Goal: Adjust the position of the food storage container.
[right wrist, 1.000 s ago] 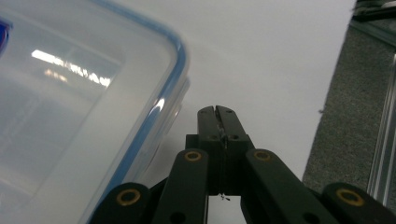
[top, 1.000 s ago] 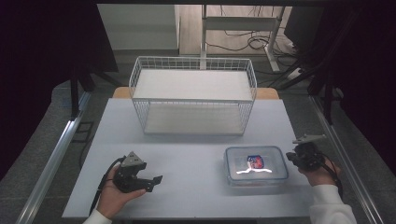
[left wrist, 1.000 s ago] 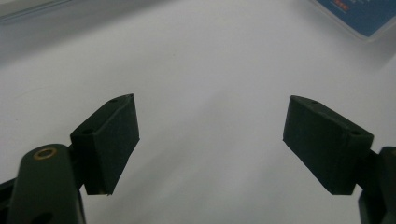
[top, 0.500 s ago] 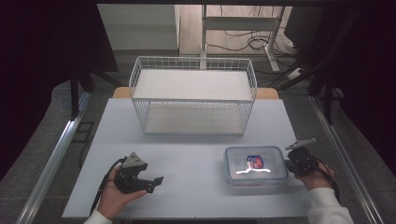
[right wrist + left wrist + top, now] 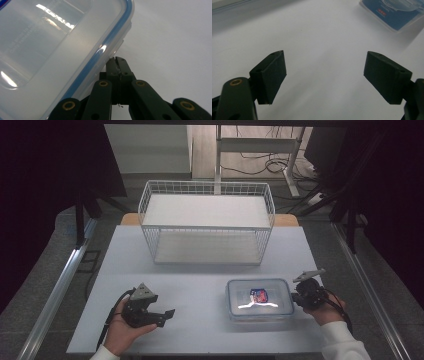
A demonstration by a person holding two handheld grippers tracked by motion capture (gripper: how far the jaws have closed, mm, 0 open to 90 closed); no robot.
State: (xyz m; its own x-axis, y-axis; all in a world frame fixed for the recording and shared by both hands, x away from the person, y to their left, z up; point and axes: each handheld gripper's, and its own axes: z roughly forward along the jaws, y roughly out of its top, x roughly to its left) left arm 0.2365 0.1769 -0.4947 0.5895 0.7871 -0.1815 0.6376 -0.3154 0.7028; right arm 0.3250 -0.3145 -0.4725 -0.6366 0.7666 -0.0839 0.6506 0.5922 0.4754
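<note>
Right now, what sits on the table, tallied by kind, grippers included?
Wire basket: 1
Lidded plastic container: 1
Grippers: 2, the left gripper open, the right gripper shut at the container's edge
Total: 4

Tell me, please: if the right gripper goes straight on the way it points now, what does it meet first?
The right gripper, its fingers shut, would first meet the right edge of the lidded plastic container; its tips look already at the lid's rim, though actual contact is hard to judge.
</note>
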